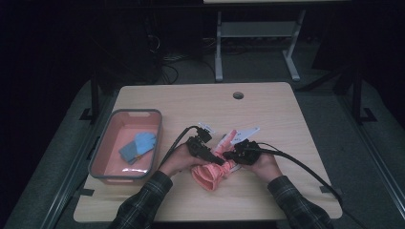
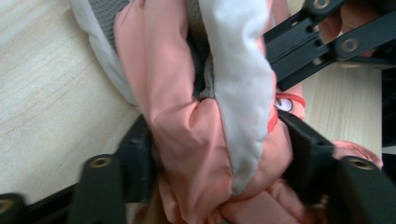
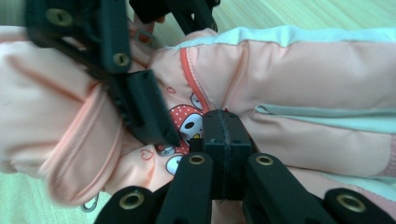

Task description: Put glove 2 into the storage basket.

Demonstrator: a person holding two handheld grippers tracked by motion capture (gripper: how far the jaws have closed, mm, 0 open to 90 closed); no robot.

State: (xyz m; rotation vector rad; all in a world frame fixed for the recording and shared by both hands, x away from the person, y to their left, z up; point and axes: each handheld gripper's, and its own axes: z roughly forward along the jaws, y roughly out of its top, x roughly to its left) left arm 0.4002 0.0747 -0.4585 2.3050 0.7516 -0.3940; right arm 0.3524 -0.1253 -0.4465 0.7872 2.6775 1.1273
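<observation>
A pink garment (image 1: pixel 210 175) with pale trim lies bunched near the front middle of the wooden table (image 1: pixel 267 109). My left gripper (image 1: pixel 216 160) comes at it from the left. In the left gripper view its jaws (image 2: pixel 217 140) stand on either side of a rolled fold of the garment (image 2: pixel 187 140), pads pressing into the cloth. My right gripper (image 1: pixel 230 155) meets it from the right. In the right gripper view its jaws (image 3: pixel 223 122) are closed together, tips nipping the garment (image 3: pixel 303 60) by a cartoon print. The left gripper's jaw crosses just left of them.
A grey-rimmed pink bin (image 1: pixel 102 150) stands at the table's left with blue folded cloths (image 1: pixel 137 146) inside. White paper tags (image 1: pixel 246 131) lie just behind the grippers. A cable hole (image 1: pixel 238 95) is at the back edge. Cables trail from both grippers.
</observation>
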